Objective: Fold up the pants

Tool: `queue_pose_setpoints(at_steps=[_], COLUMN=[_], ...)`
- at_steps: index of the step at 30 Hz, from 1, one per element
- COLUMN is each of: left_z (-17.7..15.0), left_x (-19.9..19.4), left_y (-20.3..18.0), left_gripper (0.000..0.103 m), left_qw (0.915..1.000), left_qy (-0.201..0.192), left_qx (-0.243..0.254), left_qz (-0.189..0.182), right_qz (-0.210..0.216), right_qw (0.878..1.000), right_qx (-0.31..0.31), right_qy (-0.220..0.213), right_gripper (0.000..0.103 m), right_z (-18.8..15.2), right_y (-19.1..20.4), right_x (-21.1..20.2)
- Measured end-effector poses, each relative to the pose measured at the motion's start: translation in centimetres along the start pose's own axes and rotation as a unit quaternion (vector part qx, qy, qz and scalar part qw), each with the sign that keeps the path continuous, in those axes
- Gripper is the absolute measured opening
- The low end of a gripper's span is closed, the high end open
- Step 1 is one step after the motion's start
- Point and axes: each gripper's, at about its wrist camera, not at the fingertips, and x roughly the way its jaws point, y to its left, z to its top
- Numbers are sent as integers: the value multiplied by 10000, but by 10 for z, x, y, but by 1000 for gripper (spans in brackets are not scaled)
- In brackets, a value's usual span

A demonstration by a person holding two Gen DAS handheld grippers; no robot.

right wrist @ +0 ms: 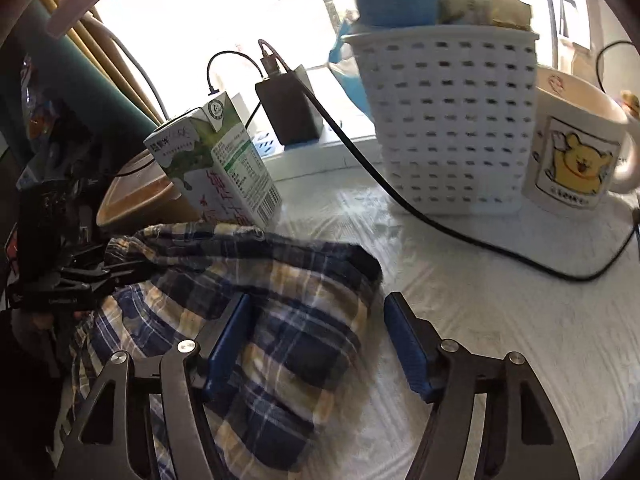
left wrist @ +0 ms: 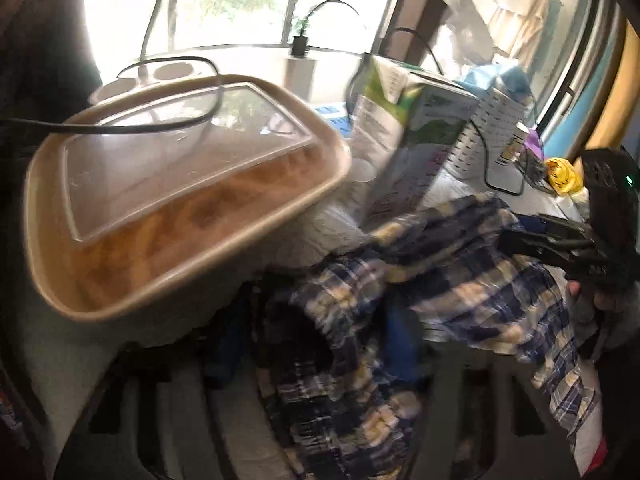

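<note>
Pants, plaid and crumpled, lie on the white table between the spread fingers of the right gripper, which holds nothing; its left pad touches the cloth. At the pants' left end the left gripper is clamped on the bunched fabric. Beyond stand a carton, a basket and a mug.
</note>
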Motion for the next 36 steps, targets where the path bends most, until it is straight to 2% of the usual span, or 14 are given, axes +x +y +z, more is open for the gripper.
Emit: queue_pose_setpoints(at_steps=[3, 4, 6, 7, 8, 9, 11, 14, 18, 23, 30, 36], left_z=[0, 0, 0, 0, 0, 0, 1, 3, 3, 0, -9, -24], left_x=[3, 3, 3, 2, 1, 1, -2, -10, -24, -48, -94, -137], left_y=[-12, -13, -15, -14, -14, -15, -17, -21, -28, -31, -40, -57], left_gripper=[35, 32, 31, 28, 26, 25, 22, 20, 19, 19, 19, 19], left_qw=[9998, 9999, 9998, 9998, 9998, 9998, 9998, 9997, 9994, 9985, 9953, 9898], left_qy=[-24, -30, -55, -65, -82, -88, -112, -187, -309, -528, -966, -1394], left_qx=[160, 152, 171, 170, 148, 159, 172, 144, 167, 147, 103, 251], left_qz=[79, 61, 83, 79, 60, 58, 52, 36, 23, 65, 65, 148], right_qz=[-27, -19, -93, -16, 11, 3, 35, 10, -109, -252, -434, -465], right_qw=[10000, 10000, 9999, 9999, 9999, 10000, 9999, 9997, 9992, 9957, 9887, 9825], right_qx=[-12, -53, -118, -126, -108, -94, -107, -196, -284, -567, -900, -1072], right_qy=[-18, 6, 12, 25, 31, 25, -35, -111, -274, -691, -1121, -1452], right_gripper=[67, 59, 56, 48, 42, 41, 28, 22, 20, 19, 18, 18], right_z=[3, 2, 2, 2, 3, 3, 3, 2, 2, 6, 0, -12], right_y=[4, 7, 12, 14, 15, 16, 16, 20, 32, 59, 92, 116], right_x=[6, 7, 10, 11, 13, 13, 12, 6, -6, -40, -89, -130])
